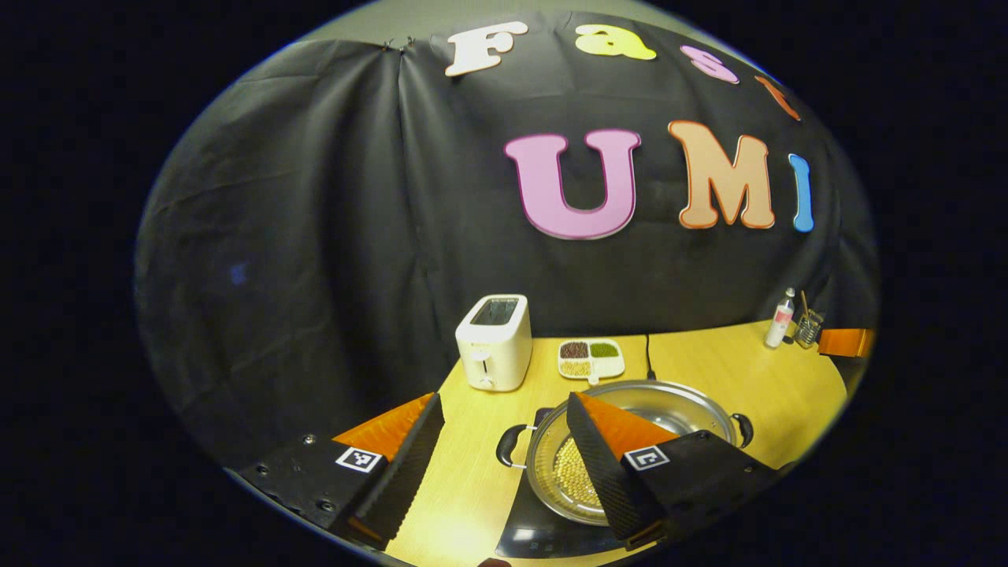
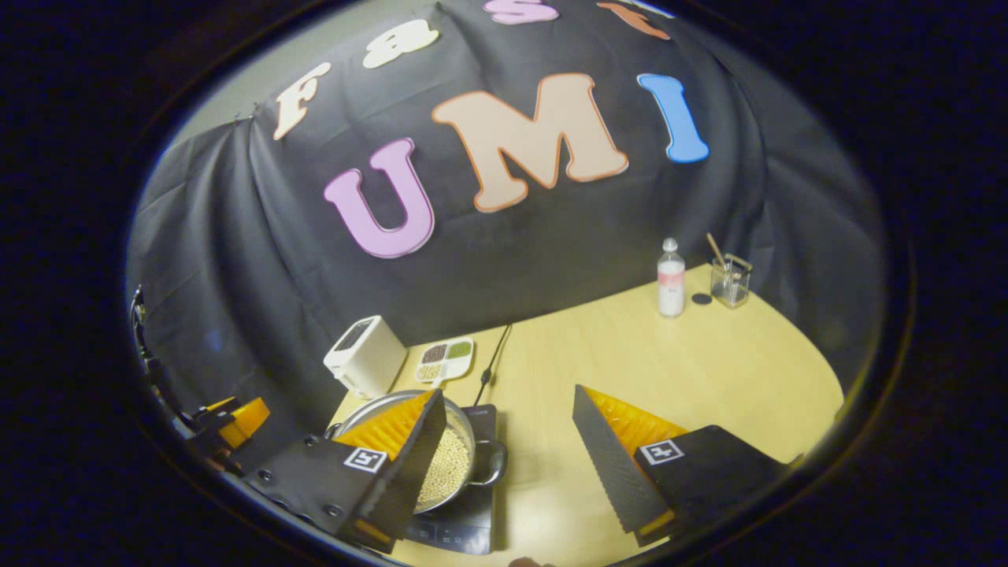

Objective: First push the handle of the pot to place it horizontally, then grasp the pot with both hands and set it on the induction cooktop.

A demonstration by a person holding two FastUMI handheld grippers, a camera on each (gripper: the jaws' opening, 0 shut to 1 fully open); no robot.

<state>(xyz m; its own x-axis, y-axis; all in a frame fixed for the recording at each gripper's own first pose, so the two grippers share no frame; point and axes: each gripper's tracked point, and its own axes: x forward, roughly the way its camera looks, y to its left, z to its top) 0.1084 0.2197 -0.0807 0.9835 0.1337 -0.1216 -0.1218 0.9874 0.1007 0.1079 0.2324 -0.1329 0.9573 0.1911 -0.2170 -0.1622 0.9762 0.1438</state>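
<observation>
The pot (image 1: 630,441), holding pale beans, sat on the cooktop (image 1: 535,528) on the table (image 1: 472,472). The left claw (image 1: 504,441) was released, fingers wide apart and gripping nothing; the pot's left handle (image 1: 510,446) lay between them, touching neither, and the toaster (image 1: 494,341) and bean tray (image 1: 591,358) stood beyond. The right claw (image 2: 504,441) was likewise spread and empty, the pot's right handle (image 2: 490,463) just inside its left finger, a bottle (image 2: 670,279) and glass (image 2: 730,281) far ahead.
</observation>
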